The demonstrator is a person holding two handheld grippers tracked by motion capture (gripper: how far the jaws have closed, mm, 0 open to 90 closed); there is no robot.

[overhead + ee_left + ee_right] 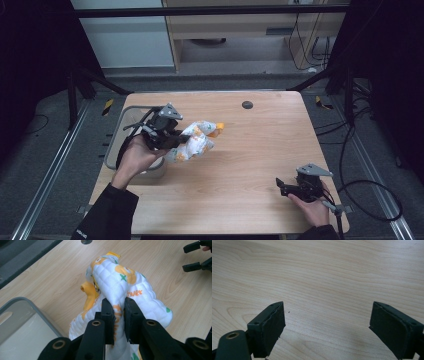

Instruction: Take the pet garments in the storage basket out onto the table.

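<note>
L gripper (117,308) pinching quilted pouch (117,282), R gripper (327,322) fingers apart

High view: fixed above the near edge, looking forward and down over the whole worktop (240,150). Left gripper view: close, angled down along its claw (117,310). Right gripper view: closer still (low over bare wood). Shared: the worktop.
</note>
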